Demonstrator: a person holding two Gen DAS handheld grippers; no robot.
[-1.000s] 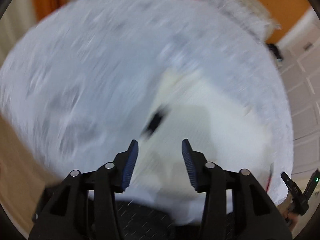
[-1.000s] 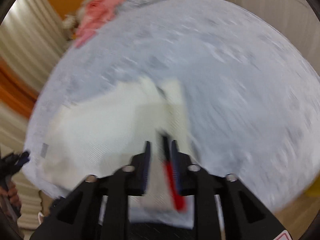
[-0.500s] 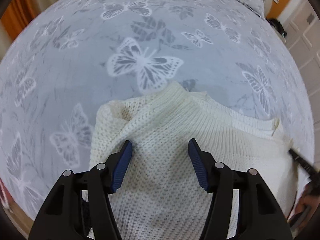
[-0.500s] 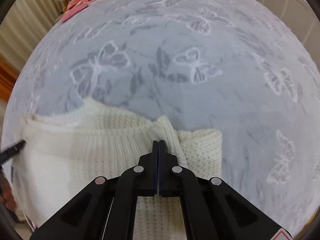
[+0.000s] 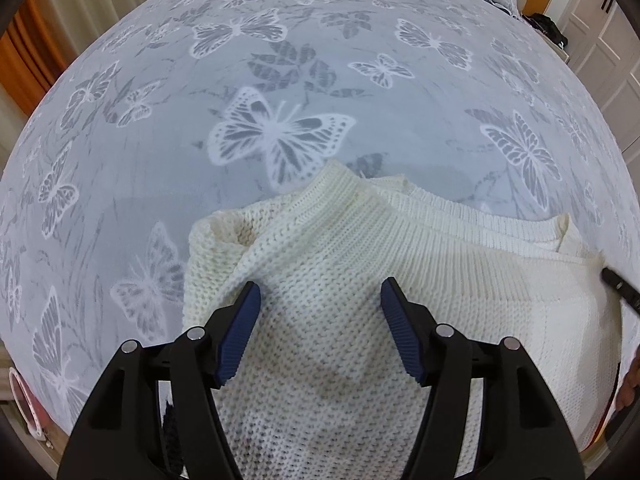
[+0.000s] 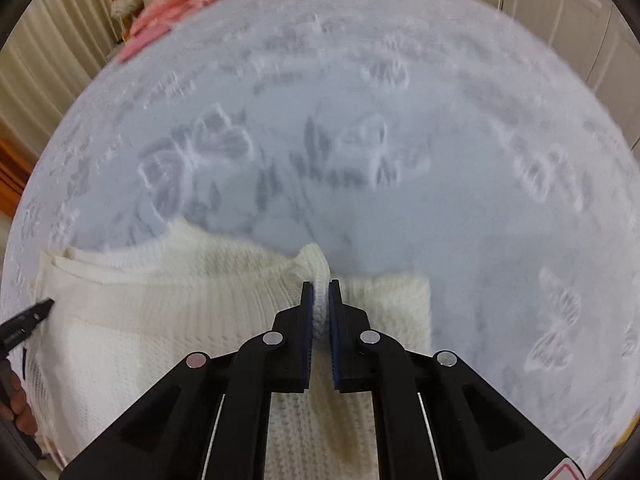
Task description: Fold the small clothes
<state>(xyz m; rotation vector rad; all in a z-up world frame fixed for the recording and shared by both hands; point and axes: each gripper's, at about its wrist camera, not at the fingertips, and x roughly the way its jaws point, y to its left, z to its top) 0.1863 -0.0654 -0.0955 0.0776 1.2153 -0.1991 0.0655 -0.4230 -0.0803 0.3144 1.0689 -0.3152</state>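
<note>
Knit of the cream sweater felt soft and floppy, so my right fingers pinched its ribbed fold while my left fingers hovered wide above.

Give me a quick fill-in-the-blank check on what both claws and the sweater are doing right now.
1. The left claw hovers over the cream knit sweater with its jaws ____.
2. The right claw pinches a ridge of the ____ between nearly closed jaws.
3. The sweater lies on a grey bedspread printed with white ____.
4. A ____ garment lies at the bed's far edge.

Missing words: open; sweater; butterflies; pink
</note>
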